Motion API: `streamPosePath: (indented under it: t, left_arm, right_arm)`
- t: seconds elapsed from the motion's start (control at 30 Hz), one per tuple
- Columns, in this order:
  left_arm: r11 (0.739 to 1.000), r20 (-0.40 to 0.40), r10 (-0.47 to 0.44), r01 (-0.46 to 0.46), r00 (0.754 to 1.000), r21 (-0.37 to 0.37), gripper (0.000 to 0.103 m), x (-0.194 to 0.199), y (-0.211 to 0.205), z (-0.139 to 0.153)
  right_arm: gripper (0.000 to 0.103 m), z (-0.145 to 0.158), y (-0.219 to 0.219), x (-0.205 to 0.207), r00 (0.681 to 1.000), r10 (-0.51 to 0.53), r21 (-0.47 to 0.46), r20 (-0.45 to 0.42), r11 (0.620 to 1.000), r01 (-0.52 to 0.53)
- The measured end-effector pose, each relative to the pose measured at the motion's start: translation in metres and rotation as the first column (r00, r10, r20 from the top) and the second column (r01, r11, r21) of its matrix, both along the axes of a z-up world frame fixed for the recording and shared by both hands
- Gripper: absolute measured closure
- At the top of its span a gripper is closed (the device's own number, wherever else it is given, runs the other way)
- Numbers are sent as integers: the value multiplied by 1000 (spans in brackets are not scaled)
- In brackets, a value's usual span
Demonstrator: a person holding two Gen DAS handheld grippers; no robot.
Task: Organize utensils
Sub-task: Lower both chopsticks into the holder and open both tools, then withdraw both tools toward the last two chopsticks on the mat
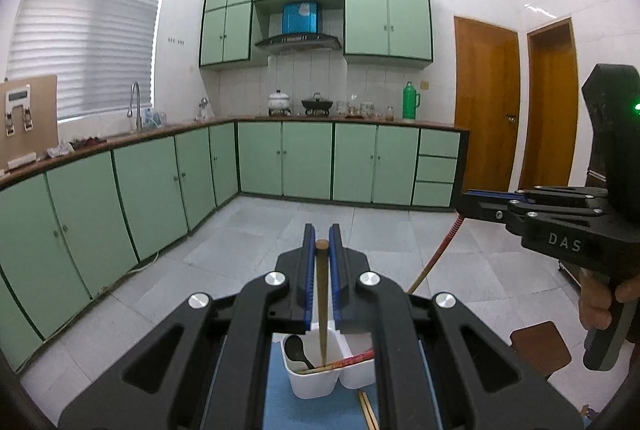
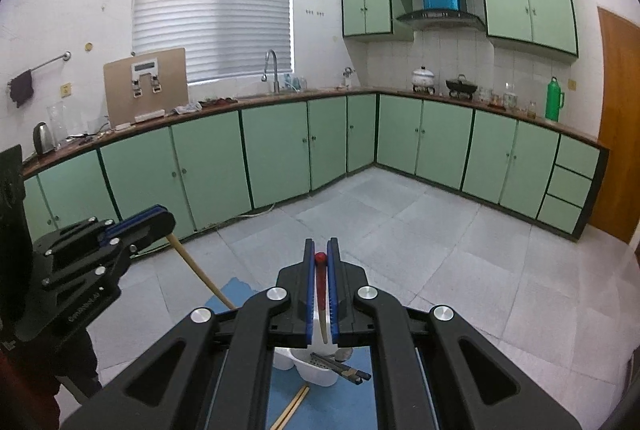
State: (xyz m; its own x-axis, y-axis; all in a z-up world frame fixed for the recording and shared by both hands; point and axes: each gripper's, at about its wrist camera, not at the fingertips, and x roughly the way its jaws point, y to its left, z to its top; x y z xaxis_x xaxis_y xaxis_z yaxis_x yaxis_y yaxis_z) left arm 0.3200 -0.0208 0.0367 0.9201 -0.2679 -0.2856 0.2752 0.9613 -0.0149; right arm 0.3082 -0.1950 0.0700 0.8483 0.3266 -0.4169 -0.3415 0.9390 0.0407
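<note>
My left gripper is shut on a brown wooden chopstick that hangs down into a white divided holder. The holder has a black spoon and red chopsticks in it. My right gripper is shut on a red-topped chopstick above the same white holder, which also holds dark chopsticks. In the left wrist view, the right gripper shows at the right with its red chopstick. In the right wrist view, the left gripper shows at the left with its chopstick.
The holder stands on a blue mat, with loose wooden chopsticks lying on it. Green kitchen cabinets and a counter run along the far walls. A brown stool stands at the right. The floor is grey tile.
</note>
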Motion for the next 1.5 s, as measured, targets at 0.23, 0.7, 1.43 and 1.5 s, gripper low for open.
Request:
streamPosePath:
  t: [0.23, 0.7, 1.43, 1.5]
  left_arm:
    - [1000, -45, 4, -3, 999, 10, 97, 35, -1, -28]
    - [999, -125, 37, -41, 991, -24, 68, 37, 24, -54]
    - [999, -338, 48, -46, 940, 14, 27, -113, 31, -152]
    - [997, -360, 67, -51, 931, 53, 27, -121, 31, -170]
  right_arm:
    - [97, -32, 2, 25, 998, -15, -3, -62, 1000, 15]
    - [63, -51, -20, 22, 991, -86, 2, -98, 996, 86]
    - [6, -150, -44, -141, 959, -231, 45, -165, 969, 241]
    - [6, -164, -46, -147, 952, -237, 50, -195, 967, 251]
